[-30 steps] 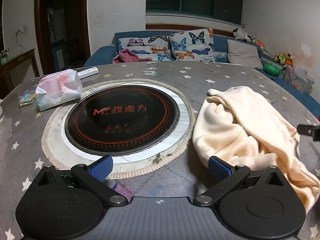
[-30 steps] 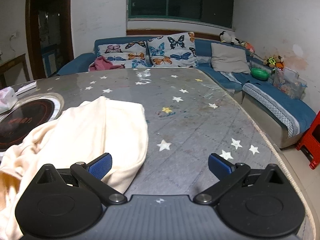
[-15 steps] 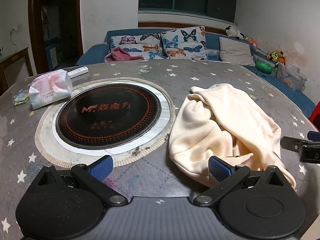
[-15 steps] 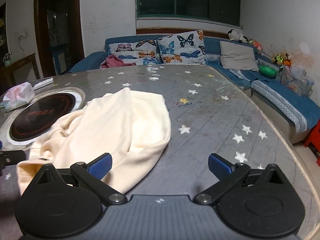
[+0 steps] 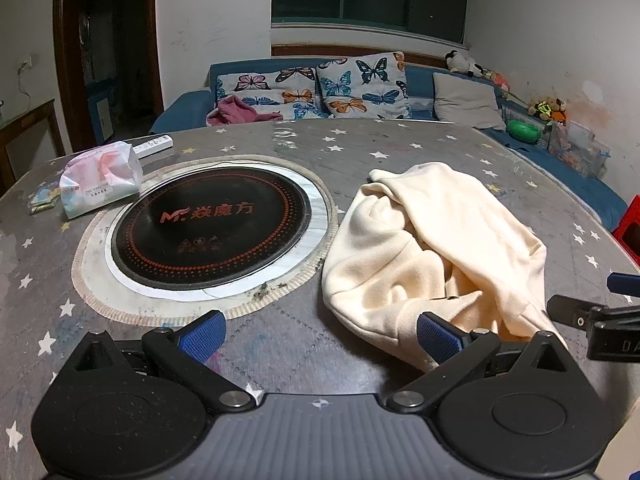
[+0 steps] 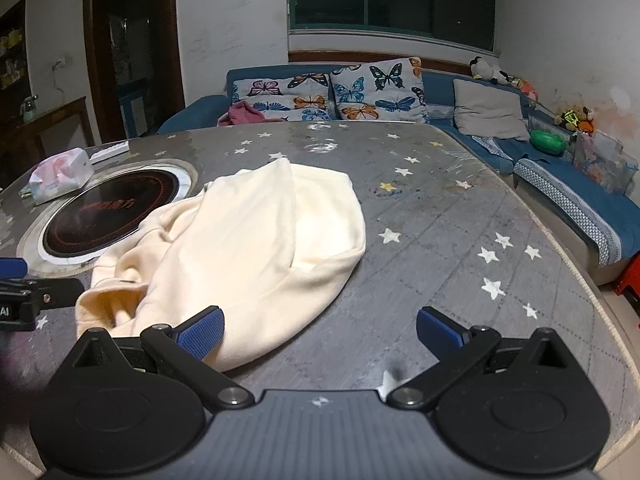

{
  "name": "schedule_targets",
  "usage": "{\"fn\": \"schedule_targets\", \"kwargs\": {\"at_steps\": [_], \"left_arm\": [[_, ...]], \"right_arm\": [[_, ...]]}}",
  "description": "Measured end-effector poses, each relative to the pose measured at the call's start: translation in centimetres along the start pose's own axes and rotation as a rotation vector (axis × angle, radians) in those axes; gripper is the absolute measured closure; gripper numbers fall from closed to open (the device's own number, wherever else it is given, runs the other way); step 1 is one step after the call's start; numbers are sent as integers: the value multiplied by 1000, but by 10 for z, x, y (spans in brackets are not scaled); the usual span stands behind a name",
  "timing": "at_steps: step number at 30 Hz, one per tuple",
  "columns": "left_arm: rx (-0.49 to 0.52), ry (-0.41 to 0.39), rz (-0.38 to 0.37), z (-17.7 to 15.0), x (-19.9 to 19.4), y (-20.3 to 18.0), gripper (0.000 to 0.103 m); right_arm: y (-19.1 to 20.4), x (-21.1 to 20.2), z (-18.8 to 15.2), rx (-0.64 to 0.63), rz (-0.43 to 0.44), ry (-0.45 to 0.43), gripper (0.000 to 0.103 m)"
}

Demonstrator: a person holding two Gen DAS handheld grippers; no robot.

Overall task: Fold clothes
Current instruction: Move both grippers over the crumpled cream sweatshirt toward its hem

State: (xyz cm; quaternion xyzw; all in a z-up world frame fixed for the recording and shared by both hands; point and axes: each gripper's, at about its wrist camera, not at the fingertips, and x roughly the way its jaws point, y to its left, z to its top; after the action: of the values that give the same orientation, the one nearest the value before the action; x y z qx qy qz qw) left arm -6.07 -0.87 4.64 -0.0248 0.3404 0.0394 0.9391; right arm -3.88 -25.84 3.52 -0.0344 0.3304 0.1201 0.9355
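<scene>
Both tongs stand wide apart and hold nothing. My left gripper (image 5: 320, 334) hangs low over the near edge of the table (image 5: 400, 152), its right pad just at the hem of the cream garment (image 5: 432, 248); my right gripper (image 6: 320, 330) sits at the garment's other side, its left pad (image 6: 202, 332) over the near fold of cloth. The garment lies crumpled in a heap on the starred tablecloth, just beside the round cooktop (image 5: 208, 226) and well apart from the tissue pack (image 5: 100, 182).

I judge the step in hand to be taking hold so the heap can be spread flat before any fold. To do it well I would pick a single layer at an outer edge with each gripper, not a bunched lump, and draw the two apart evenly, away from the cooktop. Both grippers point forward across the table, roughly level and side by side.
</scene>
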Motion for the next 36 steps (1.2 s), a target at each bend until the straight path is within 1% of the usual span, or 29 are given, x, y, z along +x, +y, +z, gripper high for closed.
{"fn": "schedule_targets", "kwargs": {"at_steps": [7,21,36], "left_arm": [[8,2,1,-2,-3,-4,0],[32,1,-2,-2,-7,-12,0],[48,9,-5,3,0,-14,0]], "right_arm": [[4,-6,-6,-7,7,-6,0],[7,-10,-5,-13,19,-9,0],[12,-3,3,-25,32,-8,0]]}}
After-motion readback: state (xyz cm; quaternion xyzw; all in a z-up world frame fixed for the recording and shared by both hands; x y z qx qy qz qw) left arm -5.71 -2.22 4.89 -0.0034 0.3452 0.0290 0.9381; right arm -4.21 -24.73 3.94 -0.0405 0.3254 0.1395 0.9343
